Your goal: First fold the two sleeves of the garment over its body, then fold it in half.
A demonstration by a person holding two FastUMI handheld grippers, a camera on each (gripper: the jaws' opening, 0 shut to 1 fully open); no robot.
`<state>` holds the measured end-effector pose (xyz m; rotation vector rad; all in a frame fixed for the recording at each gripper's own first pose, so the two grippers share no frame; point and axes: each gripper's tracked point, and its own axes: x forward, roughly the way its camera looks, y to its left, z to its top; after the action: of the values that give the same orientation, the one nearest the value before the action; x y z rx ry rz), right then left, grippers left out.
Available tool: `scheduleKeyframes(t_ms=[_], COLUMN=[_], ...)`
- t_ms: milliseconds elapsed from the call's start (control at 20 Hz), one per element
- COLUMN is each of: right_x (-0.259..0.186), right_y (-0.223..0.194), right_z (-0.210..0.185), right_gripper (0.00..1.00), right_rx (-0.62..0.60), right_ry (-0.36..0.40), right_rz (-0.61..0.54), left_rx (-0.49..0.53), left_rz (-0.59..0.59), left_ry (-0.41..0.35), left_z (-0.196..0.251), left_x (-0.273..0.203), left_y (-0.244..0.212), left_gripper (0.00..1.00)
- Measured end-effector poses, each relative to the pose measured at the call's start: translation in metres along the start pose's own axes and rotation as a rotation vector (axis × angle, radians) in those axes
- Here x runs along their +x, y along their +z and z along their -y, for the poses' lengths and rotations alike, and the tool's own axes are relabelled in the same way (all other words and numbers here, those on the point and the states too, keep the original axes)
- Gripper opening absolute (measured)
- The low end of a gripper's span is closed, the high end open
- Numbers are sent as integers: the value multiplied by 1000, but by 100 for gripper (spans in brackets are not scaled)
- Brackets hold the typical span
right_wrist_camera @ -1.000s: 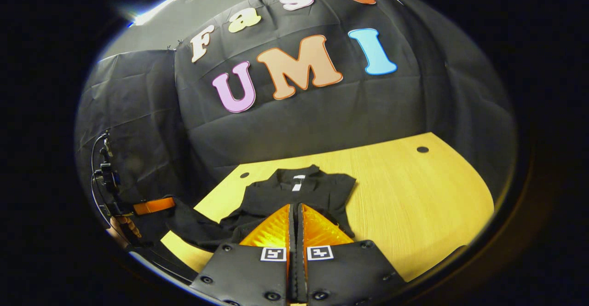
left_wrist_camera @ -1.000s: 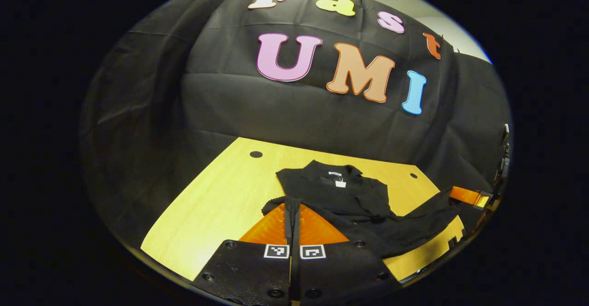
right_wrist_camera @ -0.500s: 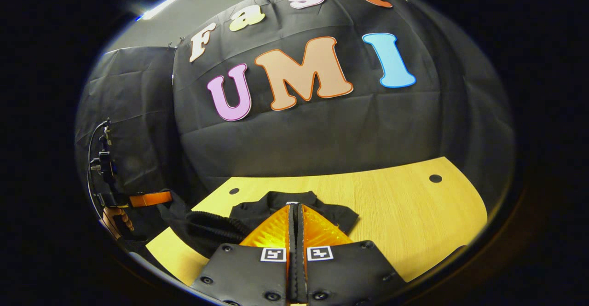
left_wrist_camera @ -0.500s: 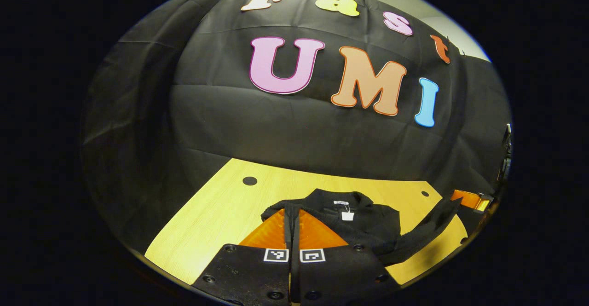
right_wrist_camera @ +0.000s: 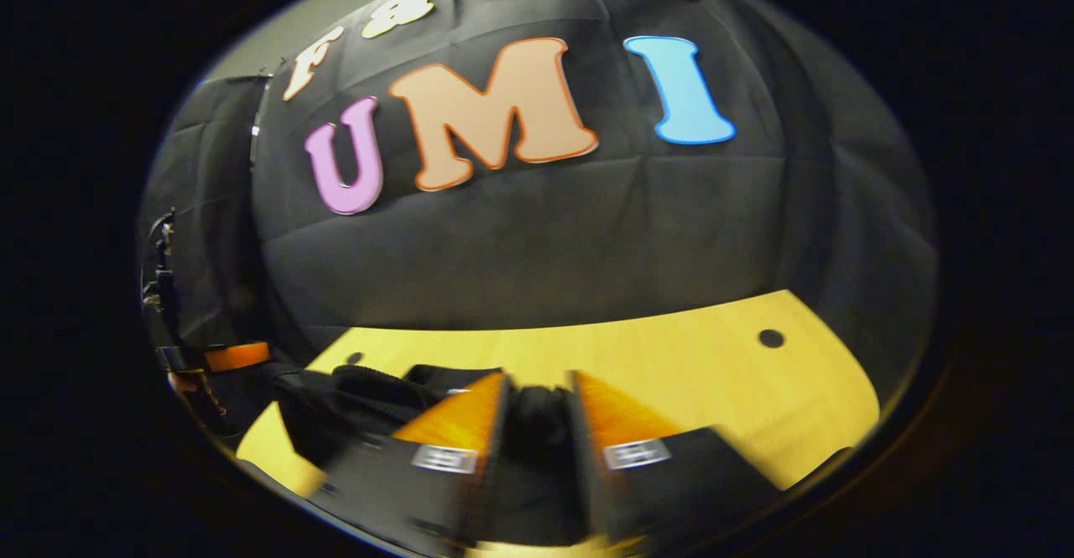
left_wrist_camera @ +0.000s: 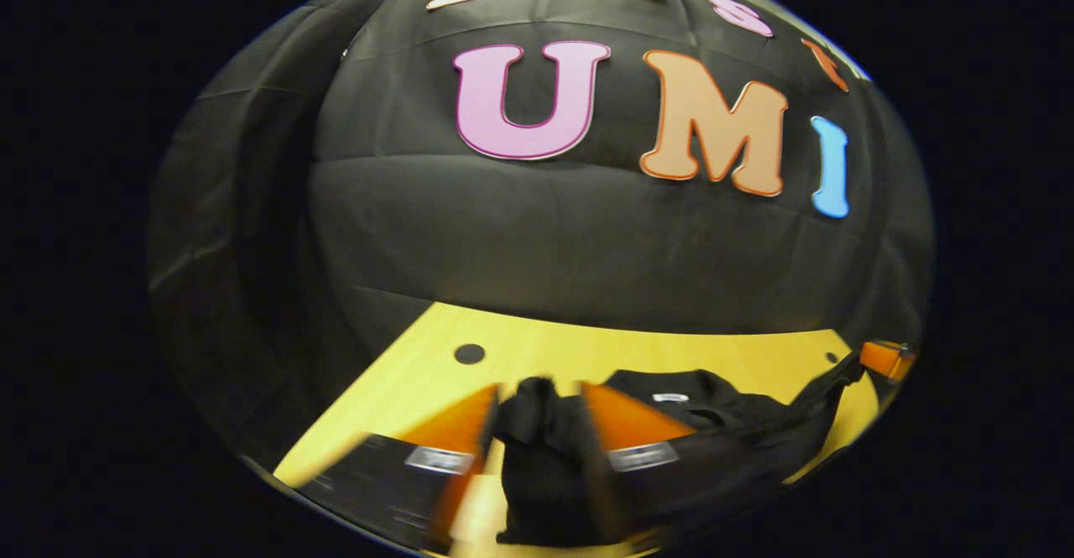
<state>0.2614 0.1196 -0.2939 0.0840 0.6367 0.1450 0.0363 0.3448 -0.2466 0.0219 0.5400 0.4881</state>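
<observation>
The black garment (left_wrist_camera: 713,407) lies bunched on the yellow wooden table (left_wrist_camera: 537,348), its collar and white tag facing up. My left gripper (left_wrist_camera: 541,390) is low over its near edge, blurred, fingers spread, with a fold of the cloth loose between them. In the right gripper view the garment (right_wrist_camera: 369,386) stretches to the left. My right gripper (right_wrist_camera: 539,378) is blurred too, fingers apart with dark cloth in the gap. The right gripper (left_wrist_camera: 885,357) appears at the far right edge of the left gripper view, the left gripper (right_wrist_camera: 226,357) at the left edge of the right gripper view.
Black cloth walls rise right behind the table. The tabletop has a round hole (left_wrist_camera: 469,353) near its back left and another hole (right_wrist_camera: 770,338) at the back right. A hand (right_wrist_camera: 193,386) holds the far gripper at the left edge.
Both grippers, shut on the garment's lower edge before, have carried it forward over the body toward the collar and have now spread their fingers, letting go of the cloth.
</observation>
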Motion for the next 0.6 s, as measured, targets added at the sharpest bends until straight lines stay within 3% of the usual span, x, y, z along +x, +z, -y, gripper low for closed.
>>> scheduleKeyframes(t_ms=[50, 100, 200, 350, 600], right_x=[-5, -15, -21, -46, -143], right_y=[4, 14, 23, 33, 53], right_z=[-1, -2, 2, -1, -26], right_gripper=[97, 94, 98, 98, 98], right_rx=[9, 9, -14, -36, -44], right_ry=[2, -3, -21, -20, -30], right_rz=[38, 66, 110, 162, 317], left_rx=[16, 17, 23, 55, 63], left_rz=[27, 62, 112, 193, 421], left_ry=[3, -13, -27, -9, -18], left_z=[4, 12, 21, 21, 24], left_x=[1, 1, -11, -38, -136], left_y=[7, 16, 36, 64, 121], left_gripper=[100, 92, 98, 96, 95])
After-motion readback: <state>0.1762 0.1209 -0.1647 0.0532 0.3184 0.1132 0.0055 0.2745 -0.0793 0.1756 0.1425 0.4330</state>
